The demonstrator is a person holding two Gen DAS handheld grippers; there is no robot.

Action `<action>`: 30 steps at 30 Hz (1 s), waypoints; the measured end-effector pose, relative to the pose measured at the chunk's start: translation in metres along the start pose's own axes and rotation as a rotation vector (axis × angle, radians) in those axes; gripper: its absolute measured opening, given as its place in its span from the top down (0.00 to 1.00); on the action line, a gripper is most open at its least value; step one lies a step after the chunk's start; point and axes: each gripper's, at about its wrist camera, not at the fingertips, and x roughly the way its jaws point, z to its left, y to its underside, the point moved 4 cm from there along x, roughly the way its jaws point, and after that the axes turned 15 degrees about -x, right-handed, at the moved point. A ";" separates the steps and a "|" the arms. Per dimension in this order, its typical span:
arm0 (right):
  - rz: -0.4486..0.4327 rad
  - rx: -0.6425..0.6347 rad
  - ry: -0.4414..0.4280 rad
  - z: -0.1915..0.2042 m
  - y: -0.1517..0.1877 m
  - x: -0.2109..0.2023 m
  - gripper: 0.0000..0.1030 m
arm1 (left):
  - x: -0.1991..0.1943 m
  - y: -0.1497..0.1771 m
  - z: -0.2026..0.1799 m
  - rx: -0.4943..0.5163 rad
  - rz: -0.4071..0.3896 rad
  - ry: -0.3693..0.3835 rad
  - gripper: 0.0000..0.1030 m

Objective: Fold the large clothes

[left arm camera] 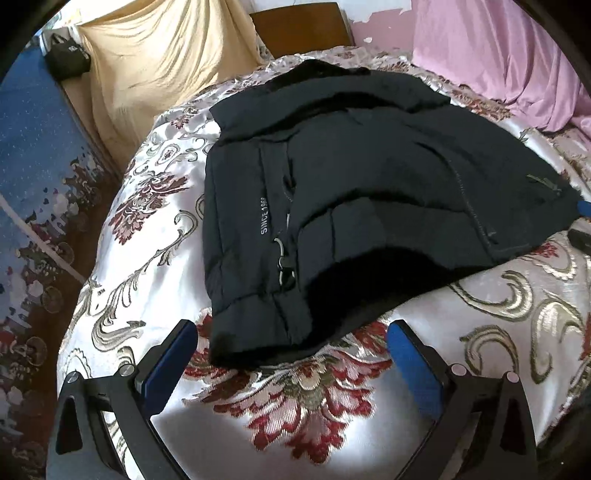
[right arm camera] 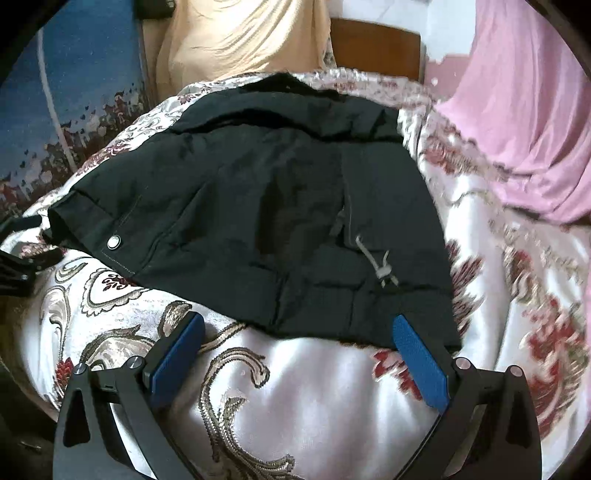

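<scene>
Item: black jacket (left arm camera: 369, 192), padded and matte with pale contrast stitching, printed "SINCE 1968" down one panel, a metal snap (right arm camera: 113, 242) near one hem corner and a grey drawcord with toggle (right arm camera: 382, 271) by the other; it lies folded into a rough, bulky rectangle in the middle of the bed. Bedspread (left arm camera: 295, 406): glossy satin, white ground, woven red florals and gold-grey scrolls. Beyond the jacket: a wooden headboard (left arm camera: 301, 27), a cream draped cloth (left arm camera: 159, 62) to one side and a pink draped cloth (right arm camera: 517, 129) to the other. Left hand-held gripper (left arm camera: 293, 332): released, blue-padded fingers spread wide, just short of the jacket's near hem. Right hand-held gripper (right arm camera: 297, 328): likewise released and empty, at the near hem, one finger overlapping the jacket's corner.
</scene>
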 end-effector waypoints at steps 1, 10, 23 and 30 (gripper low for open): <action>0.002 0.000 -0.008 0.000 0.001 0.001 0.03 | 0.002 -0.001 -0.002 0.012 0.000 -0.011 0.00; 0.082 -0.089 -0.029 -0.011 -0.006 0.009 0.02 | 0.010 -0.009 -0.026 0.197 -0.029 -0.105 0.00; 0.398 -0.385 -0.117 -0.028 -0.024 0.033 0.02 | 0.018 -0.020 -0.055 0.633 0.028 -0.046 0.00; 0.384 -0.535 0.074 -0.011 -0.047 0.059 0.02 | 0.022 -0.018 -0.028 0.395 0.024 0.063 0.00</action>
